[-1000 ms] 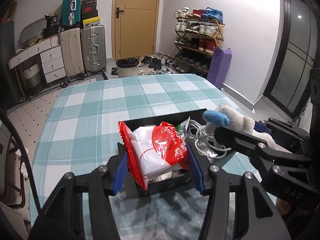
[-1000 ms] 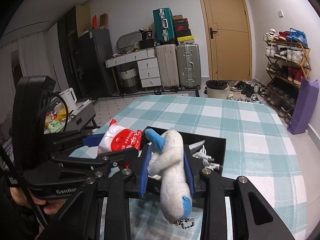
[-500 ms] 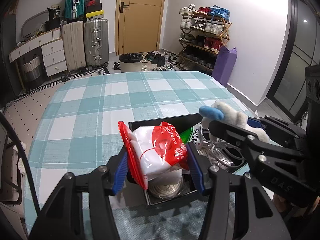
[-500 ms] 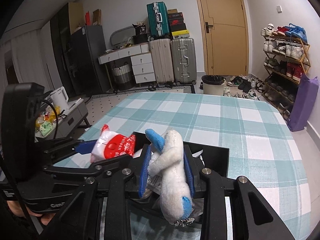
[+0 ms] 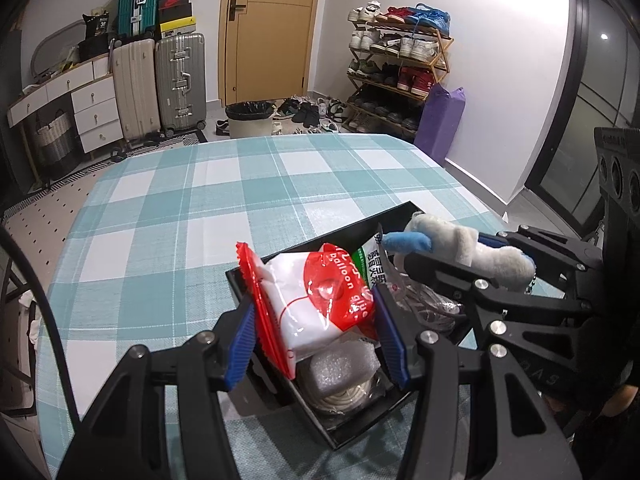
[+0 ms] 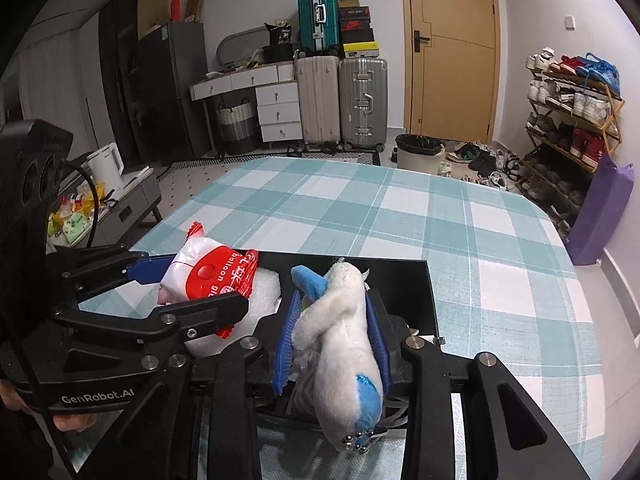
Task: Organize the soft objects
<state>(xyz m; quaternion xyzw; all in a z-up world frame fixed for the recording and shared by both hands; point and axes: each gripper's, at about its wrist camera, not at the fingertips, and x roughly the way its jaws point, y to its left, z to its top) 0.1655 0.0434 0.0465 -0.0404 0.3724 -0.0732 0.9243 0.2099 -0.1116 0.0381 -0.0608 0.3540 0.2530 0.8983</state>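
Left wrist view: black tray [image 5: 404, 212] holds foam and cables; left claw [image 5: 316, 340] pinches balloon packet [image 5: 320, 304]; right claw [image 6: 332, 340] loosening around plush [image 6: 340, 320].

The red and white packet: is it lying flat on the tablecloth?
No, the red and white packet is held between the left gripper's fingers, above the black tray.

The red-and-white packet [image 5: 320, 304] carries the white word "balloon" along the edge of its red patch, followed by letters that look like "glue"; in the right wrist view the same packet [image 6: 208, 276] shows "balloon gl" with white Chinese characters beside it, too small to make out. A green-and-white pack [image 5: 374, 258] behind it bears Chinese characters. The black body of the left tool [image 6: 98, 394] reads "GenRobot.AI" in white. Print on the stacked shoe boxes [image 6: 356, 26] is too small to read.
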